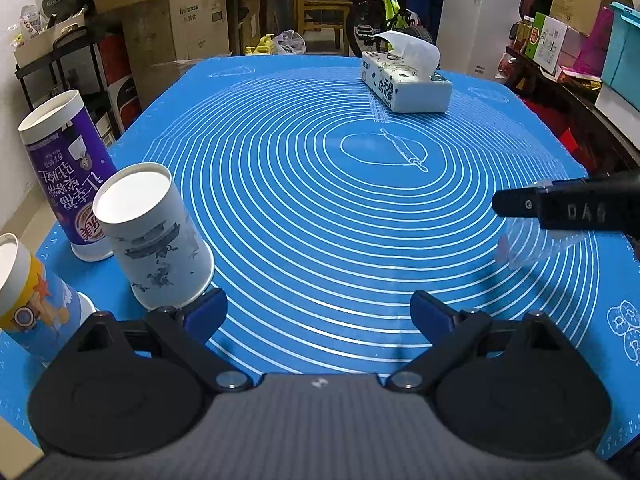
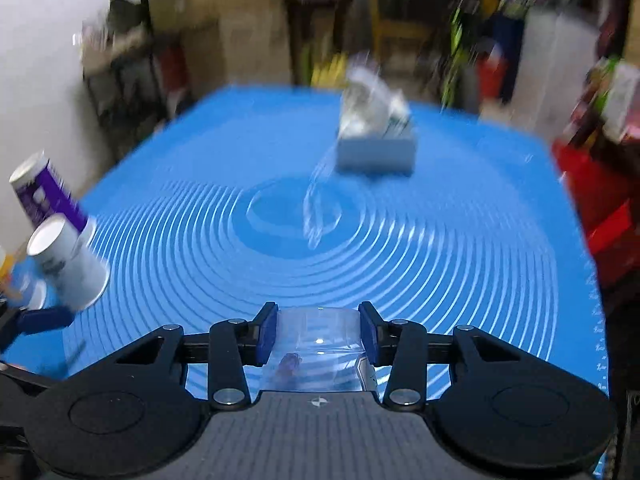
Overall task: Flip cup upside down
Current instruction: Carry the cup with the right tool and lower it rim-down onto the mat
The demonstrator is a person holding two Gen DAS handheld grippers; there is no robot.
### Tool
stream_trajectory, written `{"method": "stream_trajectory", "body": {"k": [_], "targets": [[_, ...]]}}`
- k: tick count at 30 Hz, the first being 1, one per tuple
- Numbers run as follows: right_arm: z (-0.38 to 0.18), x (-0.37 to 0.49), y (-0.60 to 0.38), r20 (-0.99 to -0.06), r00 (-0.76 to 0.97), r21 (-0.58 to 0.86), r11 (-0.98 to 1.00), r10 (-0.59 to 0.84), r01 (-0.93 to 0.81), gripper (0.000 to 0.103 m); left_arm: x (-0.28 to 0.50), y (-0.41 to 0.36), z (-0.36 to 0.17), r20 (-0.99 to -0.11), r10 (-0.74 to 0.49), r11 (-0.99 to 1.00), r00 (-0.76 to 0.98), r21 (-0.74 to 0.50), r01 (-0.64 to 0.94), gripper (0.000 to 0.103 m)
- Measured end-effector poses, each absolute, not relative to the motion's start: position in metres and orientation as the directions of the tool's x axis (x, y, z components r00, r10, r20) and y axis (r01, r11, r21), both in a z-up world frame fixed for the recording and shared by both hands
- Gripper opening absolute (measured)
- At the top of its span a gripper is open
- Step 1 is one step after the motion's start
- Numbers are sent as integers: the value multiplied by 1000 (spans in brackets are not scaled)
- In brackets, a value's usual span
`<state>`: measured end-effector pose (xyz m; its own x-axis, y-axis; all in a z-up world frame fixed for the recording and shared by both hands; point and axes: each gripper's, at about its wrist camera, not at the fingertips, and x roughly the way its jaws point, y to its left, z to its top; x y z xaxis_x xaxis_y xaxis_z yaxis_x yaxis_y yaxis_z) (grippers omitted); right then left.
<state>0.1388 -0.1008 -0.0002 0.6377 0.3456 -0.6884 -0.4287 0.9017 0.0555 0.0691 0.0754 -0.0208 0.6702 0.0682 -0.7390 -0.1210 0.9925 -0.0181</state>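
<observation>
My right gripper point(image 2: 319, 336) is shut on a clear plastic cup point(image 2: 318, 348) and holds it above the blue mat point(image 2: 360, 260). In the left wrist view the right gripper point(image 1: 520, 204) enters from the right with the clear cup point(image 1: 528, 244) hanging faintly below it. My left gripper point(image 1: 318, 312) is open and empty, low over the mat's point(image 1: 320, 200) near edge. Its left finger is close to a white paper cup point(image 1: 154, 236) that stands upside down.
A purple paper cup point(image 1: 68, 176) and a yellow-blue cup point(image 1: 32, 300) stand upside down at the left beside the white one. A tissue box point(image 1: 404, 80) sits at the far side of the mat. Boxes, shelves and a freezer surround the table.
</observation>
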Motion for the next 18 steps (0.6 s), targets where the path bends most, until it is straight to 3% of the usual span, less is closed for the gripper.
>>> {"method": "stream_trajectory", "body": {"k": [5, 7, 18], "targets": [[-35, 99, -114, -499, 806, -54, 917, 319, -396, 49, 67, 69, -24, -739, 64, 993, 670, -16, -113, 97], [-38, 87, -119, -462, 827, -71, 916, 320, -394, 49, 65, 67, -24, -737, 60, 994, 673, -16, -106, 97], [-49, 65, -136, -480, 811, 5, 926, 334, -378, 48, 56, 57, -24, -725, 26, 996, 689, -39, -80, 97]]}}
